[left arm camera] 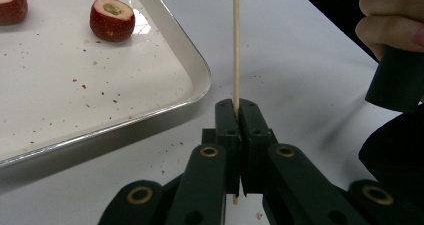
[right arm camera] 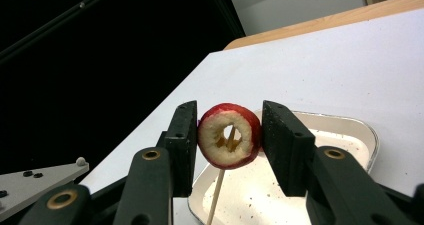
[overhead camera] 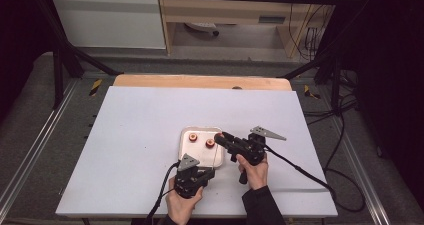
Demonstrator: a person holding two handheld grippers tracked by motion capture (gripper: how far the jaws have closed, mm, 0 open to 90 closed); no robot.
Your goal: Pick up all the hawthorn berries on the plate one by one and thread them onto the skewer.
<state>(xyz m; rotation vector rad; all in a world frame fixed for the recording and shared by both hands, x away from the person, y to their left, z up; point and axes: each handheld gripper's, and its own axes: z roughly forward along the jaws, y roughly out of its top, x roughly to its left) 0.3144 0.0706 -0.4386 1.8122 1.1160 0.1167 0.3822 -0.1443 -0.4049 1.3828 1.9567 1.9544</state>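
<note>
**Red fruit ring on the stick: threading step under way**

Red-skinned, pale-fleshed and cored, the fruit ring [right arm camera: 229,141] sits between your right gripper [right arm camera: 227,145] jaws, its hollow centre facing the camera. The wooden skewer [left arm camera: 236,45] tip shows inside that hole in the right gripper view, w/ the shaft running down below the ring, so you're mid-threading (my read: the ring is on the point but not far down the stick).

Jaws, right: part open; the left pad looks to touch the red skin, while the right pad stands just beside it and I can't tell if it presses. So contact is light at best.

Jaws, left: your left gripper [left arm camera: 236,112] is closed tight on the skewer near its lower end, a short stub poking out beneath the pads. The stick rises straight up from them, beside the corner of the metal tray [left arm camera: 197,70].

Next move, as I judge it: keep the skewer dead steady w/ the left hand and slide the ring along the shaft, axis of hole in line w/ the stick. Any tilt could split the thin wall or bend the skewer.

Two more red fruit pieces [overhead camera: 209,143] wait on the tray, which lies on the white table [overhead camera: 130,135] between and just ahead of both grippers.
</note>
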